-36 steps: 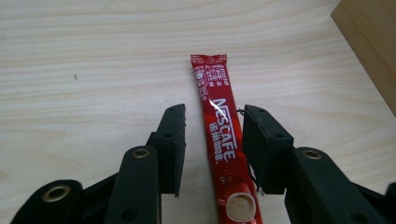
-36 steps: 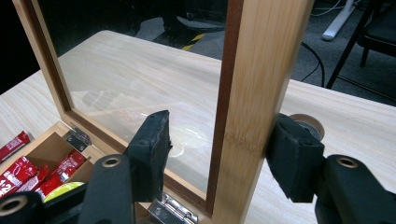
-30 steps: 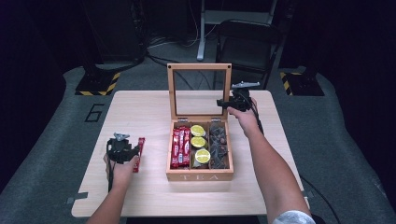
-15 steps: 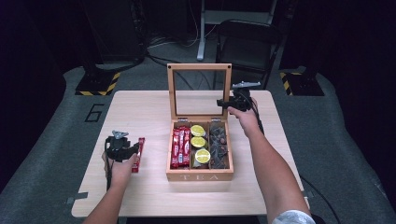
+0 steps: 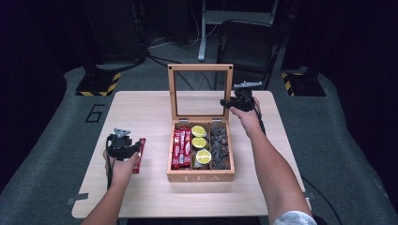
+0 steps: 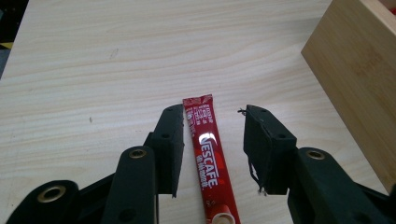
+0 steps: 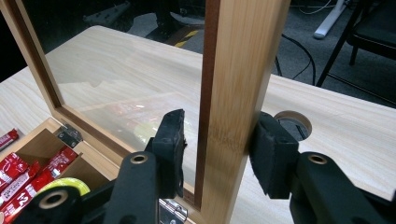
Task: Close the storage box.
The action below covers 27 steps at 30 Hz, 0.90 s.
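Note:
A red Nescafe stick (image 6: 208,163) lies flat on the table, left of the wooden tea box (image 5: 201,177). My left gripper (image 6: 212,140) hangs low over it, open, one jaw on each side and neither pad touching. In the high view the left gripper (image 5: 135,149) is beside that stick (image 5: 139,157). The box lid (image 5: 201,68) stands upright. My right gripper (image 7: 217,140) straddles the lid's right frame post (image 7: 238,70). Its jaws have just been closing. The right pad (image 7: 271,154) meets the wood, and a sliver of glass shows beside the left pad (image 7: 170,144).
The box holds red sticks (image 5: 180,147), lime-yellow rounds (image 5: 199,143) and dark packets (image 5: 219,147) in three rows. A cable hole (image 7: 292,122) opens in the table behind the lid. A black chair (image 5: 248,42) stands beyond the far edge.

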Each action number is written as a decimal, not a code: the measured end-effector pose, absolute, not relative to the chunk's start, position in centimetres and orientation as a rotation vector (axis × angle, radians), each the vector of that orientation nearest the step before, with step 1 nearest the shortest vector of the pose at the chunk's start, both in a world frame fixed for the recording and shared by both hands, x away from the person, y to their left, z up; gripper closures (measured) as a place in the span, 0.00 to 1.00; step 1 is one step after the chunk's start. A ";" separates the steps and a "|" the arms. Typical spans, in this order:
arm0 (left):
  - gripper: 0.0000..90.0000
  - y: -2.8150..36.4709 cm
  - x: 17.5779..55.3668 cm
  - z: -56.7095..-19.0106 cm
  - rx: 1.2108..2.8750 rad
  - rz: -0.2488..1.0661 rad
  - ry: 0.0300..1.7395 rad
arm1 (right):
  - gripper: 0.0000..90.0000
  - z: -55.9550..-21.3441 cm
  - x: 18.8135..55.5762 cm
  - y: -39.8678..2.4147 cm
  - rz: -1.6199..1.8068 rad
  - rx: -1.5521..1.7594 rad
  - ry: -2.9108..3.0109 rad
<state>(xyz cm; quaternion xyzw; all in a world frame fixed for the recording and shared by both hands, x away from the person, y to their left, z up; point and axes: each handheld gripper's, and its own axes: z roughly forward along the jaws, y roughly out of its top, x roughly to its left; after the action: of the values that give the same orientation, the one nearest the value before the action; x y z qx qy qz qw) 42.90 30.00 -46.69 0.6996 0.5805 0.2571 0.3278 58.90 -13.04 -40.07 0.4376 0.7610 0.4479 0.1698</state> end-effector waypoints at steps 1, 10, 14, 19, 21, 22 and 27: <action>0.65 30.0 43.0 -46.6 1.831 0.686 1.512 | 0.64 -40.1 58.9 -13.1 1.272 1.245 2.163; 0.65 29.0 43.2 -45.5 1.837 0.676 1.472 | 0.67 -39.7 58.5 -13.2 1.257 1.242 2.179; 0.65 28.3 43.2 -45.1 1.827 0.665 1.457 | 0.68 -39.5 58.3 -13.2 1.246 1.236 2.186; 0.65 27.7 43.3 -44.6 1.828 0.658 1.439 | 0.68 -39.4 58.0 -13.3 1.240 1.218 2.190; 0.64 27.6 43.4 -44.4 1.828 0.648 1.433 | 0.68 -39.4 57.8 -13.3 1.239 1.202 2.188; 0.64 27.5 43.5 -44.3 1.827 0.649 1.428 | 0.68 -39.4 57.7 -13.3 1.245 1.209 2.184; 0.62 27.1 43.6 -43.9 1.835 0.632 1.418 | 0.68 -39.5 57.2 -13.4 1.261 1.188 2.178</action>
<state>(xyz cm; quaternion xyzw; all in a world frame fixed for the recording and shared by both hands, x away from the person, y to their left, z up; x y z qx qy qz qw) 43.61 27.05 -43.94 0.7121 0.5501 0.2451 0.3608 57.17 -13.44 -39.46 0.4201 0.7700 0.4458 0.1786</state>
